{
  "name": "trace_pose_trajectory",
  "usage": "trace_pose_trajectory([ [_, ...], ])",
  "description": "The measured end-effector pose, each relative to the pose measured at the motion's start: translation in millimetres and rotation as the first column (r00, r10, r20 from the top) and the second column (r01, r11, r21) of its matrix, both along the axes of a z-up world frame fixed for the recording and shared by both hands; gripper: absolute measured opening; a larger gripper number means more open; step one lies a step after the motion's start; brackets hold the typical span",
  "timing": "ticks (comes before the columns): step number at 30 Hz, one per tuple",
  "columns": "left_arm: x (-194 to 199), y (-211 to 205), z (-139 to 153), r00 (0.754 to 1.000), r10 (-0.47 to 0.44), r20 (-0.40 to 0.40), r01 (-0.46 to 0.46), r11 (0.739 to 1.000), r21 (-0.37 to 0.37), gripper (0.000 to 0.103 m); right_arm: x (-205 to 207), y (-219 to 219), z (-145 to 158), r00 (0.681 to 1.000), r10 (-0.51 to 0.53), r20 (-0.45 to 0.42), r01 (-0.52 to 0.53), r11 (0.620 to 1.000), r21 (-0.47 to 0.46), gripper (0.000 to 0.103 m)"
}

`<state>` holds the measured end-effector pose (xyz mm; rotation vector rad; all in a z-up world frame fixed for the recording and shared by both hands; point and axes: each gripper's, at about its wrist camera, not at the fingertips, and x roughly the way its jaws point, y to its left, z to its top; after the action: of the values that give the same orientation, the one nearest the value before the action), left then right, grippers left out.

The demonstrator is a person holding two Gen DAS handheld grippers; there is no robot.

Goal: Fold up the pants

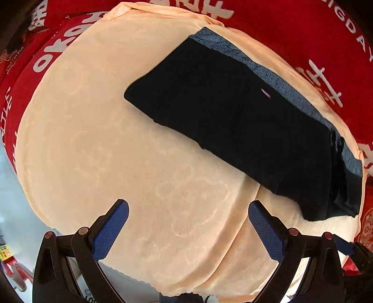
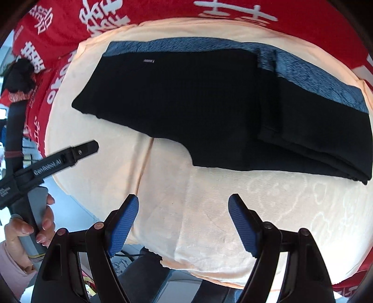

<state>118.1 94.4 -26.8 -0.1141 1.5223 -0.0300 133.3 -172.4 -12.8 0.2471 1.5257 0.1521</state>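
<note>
Left tongs: my left gripper [image 1: 188, 223] hangs over bare cloth at 6 o'clock of its own view, blue pads [image 1: 109, 230] spread wide apart, nothing between them.
Right tongs: my right gripper [image 2: 183, 221] sits at 6 o'clock of its view too, jaws parted and empty, above the cloth.
Pants: the black pants [image 1: 233, 130] lie folded into a long flat band. From the left wrist they run from about 12 o'clock down to 4 o'clock; from the right wrist they fill the span from 10 to 3 o'clock [image 2: 209, 111]. A small label [image 2: 148, 61] shows on top near 11 o'clock.
Under the pants: a blue towel [image 2: 314, 77] peeks out along their far edge, touching them.
Surface: a peach cloth [image 1: 116, 139] covers the table, creased near my pads.
Beyond: a red banner [image 2: 163, 9] with white lettering rings the cloth from 9 to 3 o'clock.
My left hand: seen from the right wrist at 8 o'clock, my hand [image 2: 21, 233] grips the handle of the left tool.
</note>
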Motion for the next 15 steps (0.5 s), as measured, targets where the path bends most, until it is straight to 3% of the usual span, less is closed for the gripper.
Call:
trace_pose_trajectory([
  [8,5,3,10,1.0,0.009,0.024,-0.008,0.999,-0.039,0.103,8,3,1,1.0,0.016,-0.007,-0.016,0.999,-0.037,0.082],
  [13,20,6,9,1.0,0.025,0.012,-0.023,0.986,-0.167,0.103,9,4,-2,1.0,0.012,-0.014,-0.013,0.999,-0.029,0.082],
  [15,27,12,12,0.998,0.048,0.041,-0.038,0.978,-0.206,0.103,10,4,-3,1.0,0.01,-0.017,-0.011,1.0,-0.025,0.082],
])
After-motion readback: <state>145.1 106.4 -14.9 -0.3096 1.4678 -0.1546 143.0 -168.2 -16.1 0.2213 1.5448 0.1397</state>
